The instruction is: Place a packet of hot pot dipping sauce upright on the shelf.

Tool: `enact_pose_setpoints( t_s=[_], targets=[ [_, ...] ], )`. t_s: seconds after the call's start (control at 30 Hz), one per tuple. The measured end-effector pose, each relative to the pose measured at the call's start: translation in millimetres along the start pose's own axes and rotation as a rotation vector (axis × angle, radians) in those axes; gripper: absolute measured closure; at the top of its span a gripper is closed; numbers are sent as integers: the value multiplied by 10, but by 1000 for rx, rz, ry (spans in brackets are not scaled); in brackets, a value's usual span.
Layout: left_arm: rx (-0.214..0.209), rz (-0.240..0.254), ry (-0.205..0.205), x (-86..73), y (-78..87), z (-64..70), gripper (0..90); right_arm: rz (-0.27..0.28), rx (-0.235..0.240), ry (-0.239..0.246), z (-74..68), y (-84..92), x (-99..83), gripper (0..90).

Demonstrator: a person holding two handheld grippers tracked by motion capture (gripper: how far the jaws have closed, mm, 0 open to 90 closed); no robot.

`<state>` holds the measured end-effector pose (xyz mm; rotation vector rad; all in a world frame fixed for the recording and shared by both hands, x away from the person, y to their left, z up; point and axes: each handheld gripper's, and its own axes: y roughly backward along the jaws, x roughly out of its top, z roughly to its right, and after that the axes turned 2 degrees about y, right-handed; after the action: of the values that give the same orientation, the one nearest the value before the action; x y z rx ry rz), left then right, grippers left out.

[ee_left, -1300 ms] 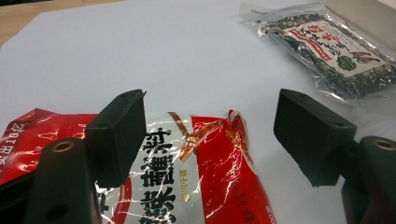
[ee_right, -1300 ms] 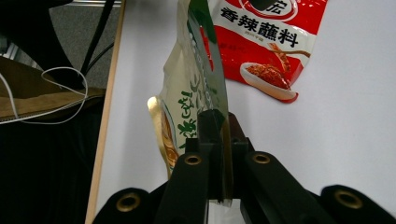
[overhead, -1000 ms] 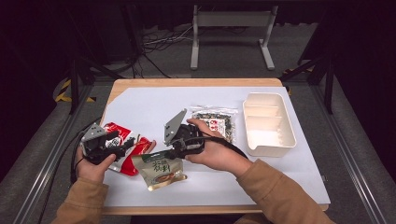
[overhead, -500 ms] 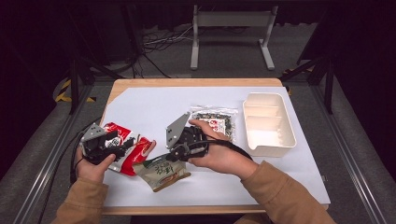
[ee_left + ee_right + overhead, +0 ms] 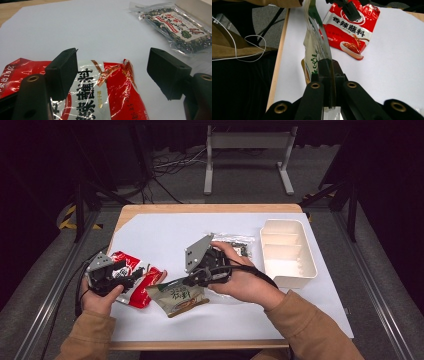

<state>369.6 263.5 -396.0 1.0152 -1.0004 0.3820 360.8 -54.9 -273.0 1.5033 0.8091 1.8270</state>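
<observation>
Three packets and a tray share the white sheet (image 5: 165,235) over the table (image 5: 150,209), and each seems laid out for sorting. Largest, the cream tray (image 5: 306,251) sits right of centre in the high view, its compartments bare, probably waiting to be filled. Next, the red packet (image 5: 137,280) lies flat at lower left, and the left gripper (image 5: 112,72) hangs over it with jaws spread wide and nothing between them, as if lining up a grab. Centre frame, the right gripper (image 5: 192,280) has its jaws pinched on the top edge of the green packet (image 5: 179,296); its own view shows the film (image 5: 322,50) standing edge-on between them, lifted so it clears the sheet. Smallest, the seaweed bag (image 5: 235,244) lies flat at upper centre, just left of the tray, partly behind the right hand (image 5: 245,280).
</observation>
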Motion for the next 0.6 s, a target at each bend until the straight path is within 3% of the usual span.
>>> enact_pose_setpoints(
  t_s=[0.6],
  targets=[
    [5,-1,0,-4,-7,-7,252,7,-82,-24,59,386,-58,897]
  ],
)
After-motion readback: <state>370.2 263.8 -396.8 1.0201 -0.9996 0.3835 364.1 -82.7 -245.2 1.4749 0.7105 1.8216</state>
